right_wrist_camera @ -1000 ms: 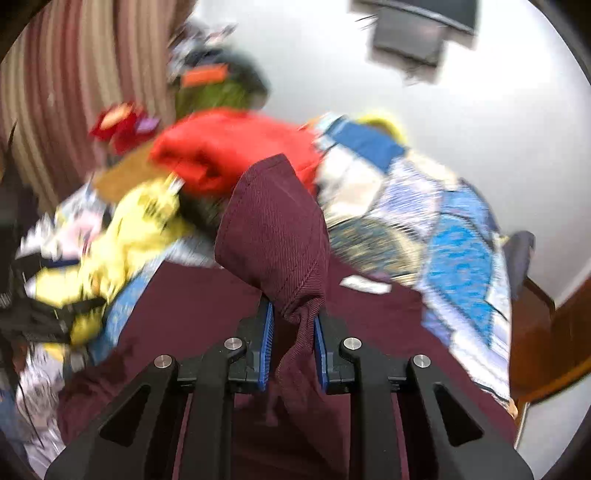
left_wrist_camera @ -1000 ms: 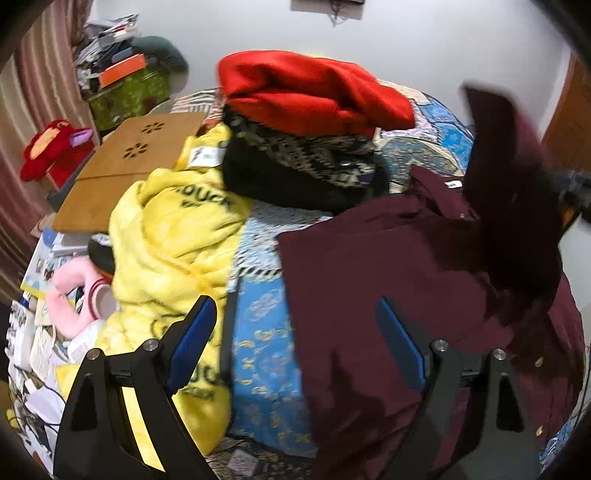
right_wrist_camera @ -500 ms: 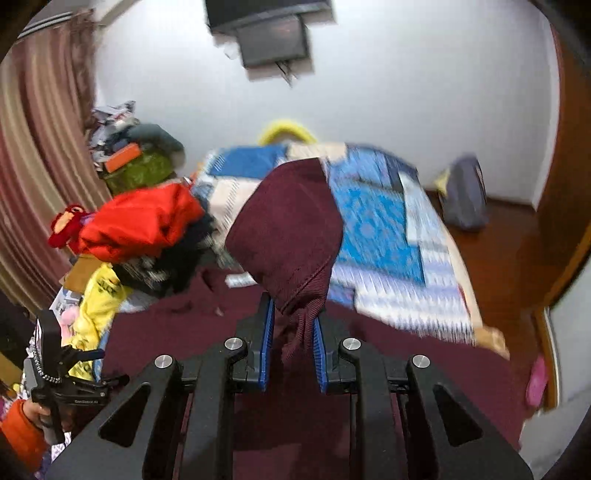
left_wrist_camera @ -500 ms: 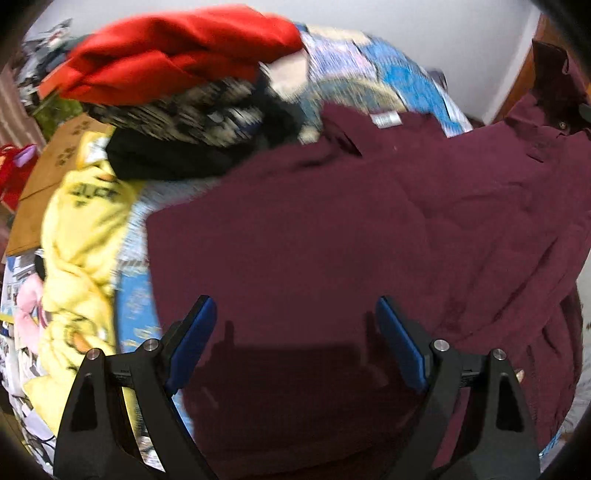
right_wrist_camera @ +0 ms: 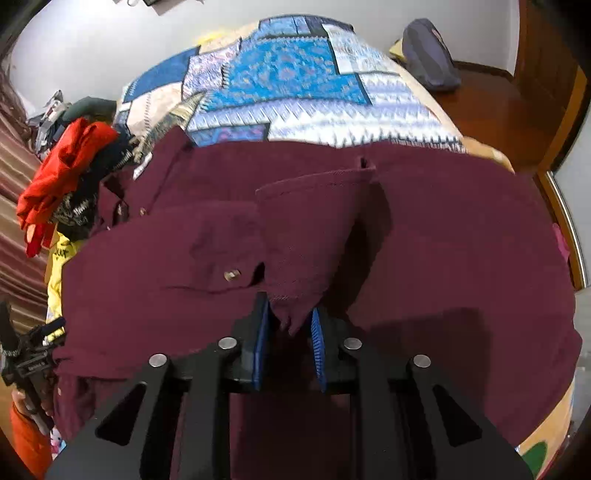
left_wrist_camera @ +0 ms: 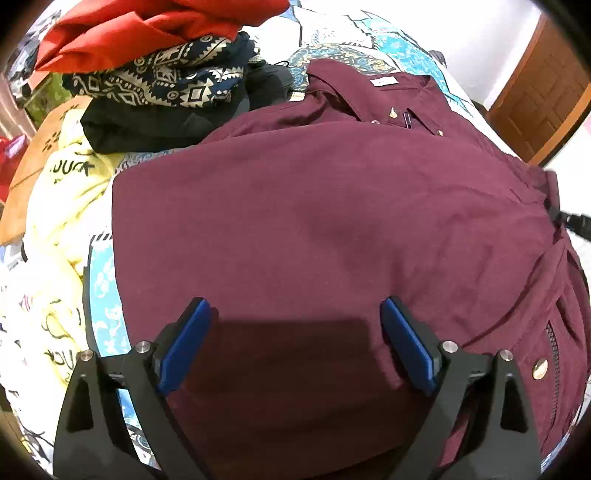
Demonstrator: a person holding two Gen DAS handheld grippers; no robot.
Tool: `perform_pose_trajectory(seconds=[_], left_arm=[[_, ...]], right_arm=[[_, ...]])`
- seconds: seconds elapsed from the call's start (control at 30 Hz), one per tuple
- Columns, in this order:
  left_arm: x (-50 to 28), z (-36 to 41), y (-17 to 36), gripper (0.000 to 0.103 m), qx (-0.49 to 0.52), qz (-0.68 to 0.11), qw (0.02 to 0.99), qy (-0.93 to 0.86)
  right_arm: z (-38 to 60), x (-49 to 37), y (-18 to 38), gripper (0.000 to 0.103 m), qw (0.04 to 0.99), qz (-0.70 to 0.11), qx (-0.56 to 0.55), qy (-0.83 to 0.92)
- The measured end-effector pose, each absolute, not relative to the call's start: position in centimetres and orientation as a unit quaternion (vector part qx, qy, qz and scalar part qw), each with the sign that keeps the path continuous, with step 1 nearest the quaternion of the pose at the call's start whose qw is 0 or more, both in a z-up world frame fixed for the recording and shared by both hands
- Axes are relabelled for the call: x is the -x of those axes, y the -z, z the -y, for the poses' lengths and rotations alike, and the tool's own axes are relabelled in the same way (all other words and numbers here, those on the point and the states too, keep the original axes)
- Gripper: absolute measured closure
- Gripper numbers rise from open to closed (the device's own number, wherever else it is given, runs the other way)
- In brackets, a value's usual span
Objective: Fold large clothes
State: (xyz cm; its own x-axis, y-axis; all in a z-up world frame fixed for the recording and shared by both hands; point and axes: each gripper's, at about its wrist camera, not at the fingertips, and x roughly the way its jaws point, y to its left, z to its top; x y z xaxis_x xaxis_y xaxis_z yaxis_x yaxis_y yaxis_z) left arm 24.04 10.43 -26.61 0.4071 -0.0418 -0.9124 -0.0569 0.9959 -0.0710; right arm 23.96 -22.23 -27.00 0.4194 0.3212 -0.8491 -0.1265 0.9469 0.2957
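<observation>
Maroon shirt [left_wrist_camera: 332, 221] is spread flat on the bed [right_wrist_camera: 295, 74], collar toward the far end, hem toward the cameras; long axis is judged to run near-to-far.

Far left, a yellow garment [left_wrist_camera: 70, 206] is seen crumpled beside the shirt's left edge. Behind it a stack of clothes is piled: a red item [left_wrist_camera: 147, 26] on top, a navy patterned one [left_wrist_camera: 166, 81] under it, a black piece at the bottom. No containers are in view, so nothing can be said of contents.

Left hand-held gripper [left_wrist_camera: 295, 343] is held wide apart w/ nothing between the blue pads, just above the shirt's lower body; cloth lies straight ahead & under it.

Right hand-held gripper [right_wrist_camera: 288, 339] is pinched narrow on a fold of the shirt, prob. a sleeve or cuff, which is draped over the shirt's middle. A button [right_wrist_camera: 232, 275] is visible just left of that fold.

Right is judged the nearer, working one: the gripped part lies directly ahead. The shirt's left side is closer to the left one.
</observation>
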Motion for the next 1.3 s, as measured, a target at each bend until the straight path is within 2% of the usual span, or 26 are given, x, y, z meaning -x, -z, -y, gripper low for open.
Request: perform_pose_trajectory(seconds=[0.07,0.13,0.2,0.27,0.5,0.73,0.93,1.07,1.3], left_arm=[[-24.0,-10.5,26.7,0.009,0.052,-0.544,0.837,-0.006],[-23.9,-10.5,26.7,0.009,0.053,-0.542,0.838,-0.007],[-23.7,-10.4,26.7,0.009,0.048,-0.54,0.84,-0.009],[-23.6,-10.2,26.6,0.009,0.043,-0.539,0.841,-0.011],[-23.8,-9.2,25.0,0.009,-0.002,-0.531,0.847,-0.024],[-24.8,-7.3,18.4,0.009,-0.012,-0.459,0.888,-0.015],[-26.2,-4.3,12.9,0.009,-0.003,-0.387,0.922,0.009],[-27.7,-1.6,11.4,0.009,-0.005,-0.362,0.931,0.031],[-29.9,2.5,13.4,0.009,-0.008,-0.395,0.916,0.068]], right_arm=[[22.7,-23.7,27.0,0.073,0.837,-0.525,-0.096,-0.121],[23.6,-23.2,27.1,0.069,0.841,-0.526,-0.088,-0.094],[24.6,-22.7,27.0,0.058,0.843,-0.523,-0.094,-0.083],[25.5,-22.2,26.9,0.055,0.846,-0.519,-0.101,-0.076],[28.2,-20.6,24.6,0.055,0.86,-0.502,-0.083,-0.032],[31.1,-19.4,20.0,0.055,0.89,-0.446,-0.098,-0.017],[34.3,-18.6,18.3,0.055,0.904,-0.41,-0.12,0.013],[37.4,-18.1,19.6,0.055,0.895,-0.42,-0.146,0.045],[42.9,-17.6,26.1,0.055,0.842,-0.481,-0.231,0.08]])
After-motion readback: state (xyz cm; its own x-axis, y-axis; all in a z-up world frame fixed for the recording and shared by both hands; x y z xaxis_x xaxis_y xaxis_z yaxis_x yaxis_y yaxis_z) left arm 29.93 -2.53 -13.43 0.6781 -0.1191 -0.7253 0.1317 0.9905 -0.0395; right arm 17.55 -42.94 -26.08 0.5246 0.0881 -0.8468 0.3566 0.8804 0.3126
